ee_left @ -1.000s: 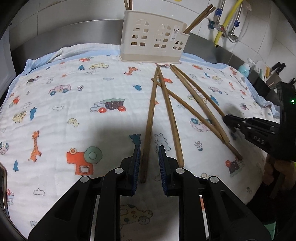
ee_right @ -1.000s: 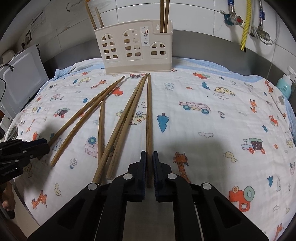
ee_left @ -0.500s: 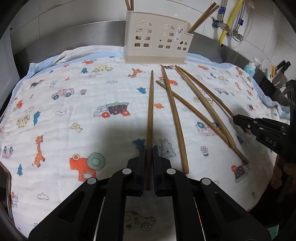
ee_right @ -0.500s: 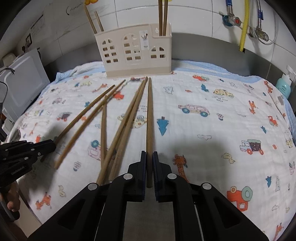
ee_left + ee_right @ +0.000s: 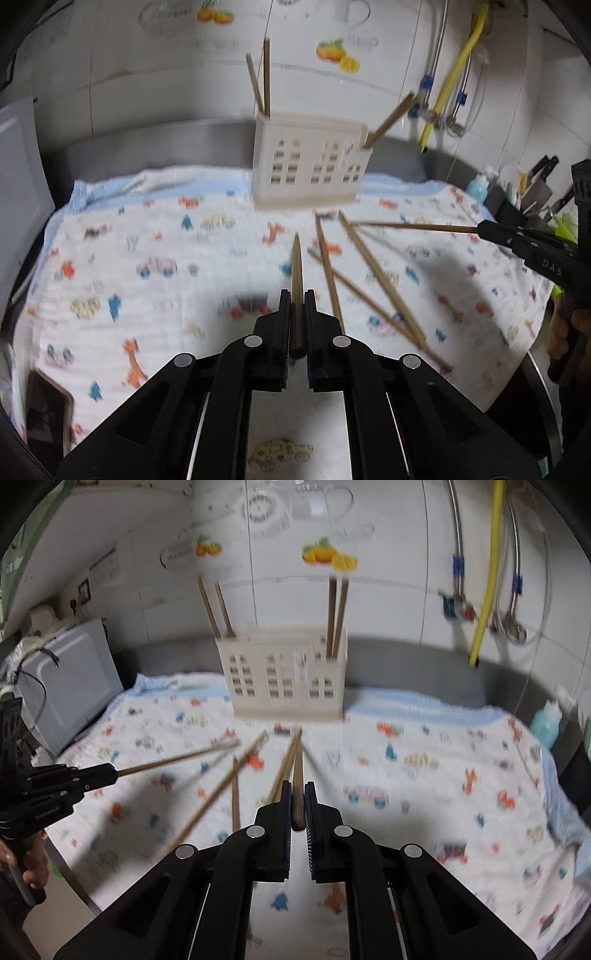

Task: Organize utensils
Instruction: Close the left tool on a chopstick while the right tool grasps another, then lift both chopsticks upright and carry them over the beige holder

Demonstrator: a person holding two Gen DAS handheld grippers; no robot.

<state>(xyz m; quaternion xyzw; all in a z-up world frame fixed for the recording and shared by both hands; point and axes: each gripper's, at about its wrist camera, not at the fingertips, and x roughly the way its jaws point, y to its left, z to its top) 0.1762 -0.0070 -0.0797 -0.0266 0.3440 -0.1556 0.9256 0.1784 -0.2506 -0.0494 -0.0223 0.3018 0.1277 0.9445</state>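
My left gripper (image 5: pixel 296 295) is shut on a wooden chopstick (image 5: pixel 296 266) and holds it lifted above the cloth, pointing at the cream utensil holder (image 5: pixel 308 166). My right gripper (image 5: pixel 296 786) is shut on another chopstick (image 5: pixel 297 768), also lifted and pointing at the holder (image 5: pixel 284 675). Each gripper shows in the other's view, the right one (image 5: pixel 480 229) with its chopstick (image 5: pixel 413 226), the left one (image 5: pixel 112 771) likewise. Several chopsticks (image 5: pixel 380 284) lie on the cloth. Chopsticks (image 5: pixel 336 613) stand in both end compartments of the holder.
A cartoon-print cloth (image 5: pixel 147 266) covers the steel counter. A microwave (image 5: pixel 70 686) stands at the left. A knife block (image 5: pixel 517 206) and blue bottle (image 5: pixel 546 723) stand at the right. Pipes and a yellow hose (image 5: pixel 487 572) hang on the tiled wall.
Both grippers have lifted their chopsticks off the cloth and raised them toward the holder. The left gripper closed on its chopstick within the last second.
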